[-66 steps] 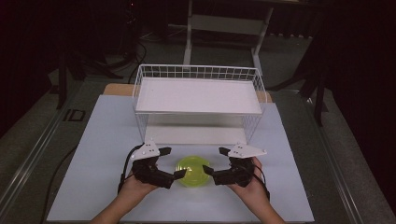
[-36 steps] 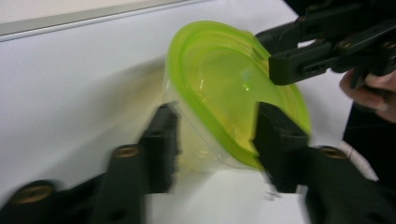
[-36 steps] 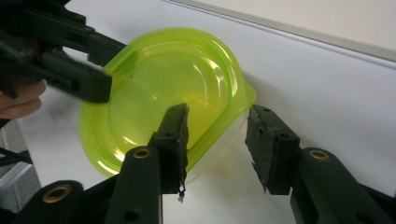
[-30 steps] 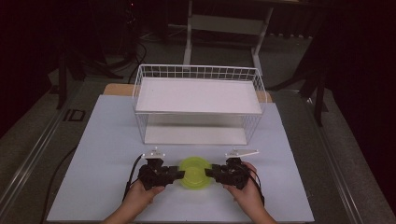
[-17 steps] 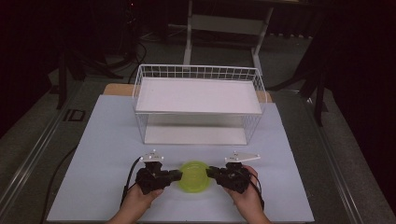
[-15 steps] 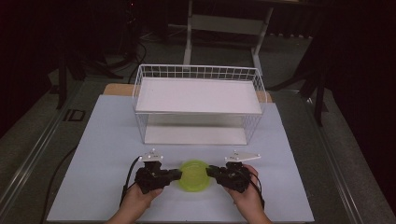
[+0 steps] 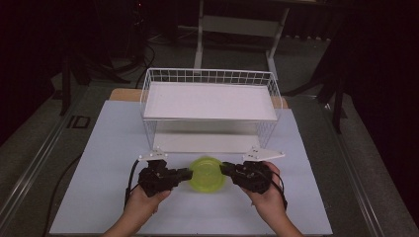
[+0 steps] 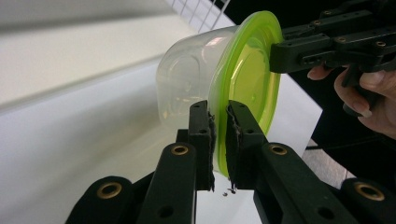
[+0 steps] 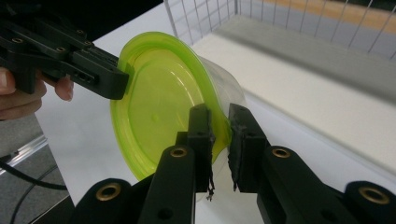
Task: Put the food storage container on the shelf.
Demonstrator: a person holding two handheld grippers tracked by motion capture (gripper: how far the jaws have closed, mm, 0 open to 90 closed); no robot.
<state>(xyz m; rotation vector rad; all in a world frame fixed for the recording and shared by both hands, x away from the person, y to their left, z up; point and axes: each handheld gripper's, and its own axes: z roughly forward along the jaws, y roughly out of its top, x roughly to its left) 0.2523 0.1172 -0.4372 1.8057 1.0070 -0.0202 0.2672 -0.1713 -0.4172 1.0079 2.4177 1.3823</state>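
The tub, a clear round container under a green lid, sits on the white counter at 6 o'clock of the wire rack, squarely between the two hands. The left claw comes in from 9 o'clock and is clamped on the lid's rim; in the left gripper view its two black jaws stand almost together with the green edge pinched between them. The right claw comes from 3 o'clock and pinches the opposite rim the same way, its jaws drawn tight on the lid edge in the right gripper view. The line between the two grips runs 9 to 3 o'clock across the lid, with the tub's own axis upright and the rack's open lower shelf straight ahead at 12 o'clock. Both hands are equally near, each wrapped around its gripper's handle with the forearm entering from 6 o'clock and angled slightly inward. From this hold, the likely move is a level two-handed lift forward toward the rack, and the risk I judge greatest is the lid peeling off the tub, since both claws hold only the rim.
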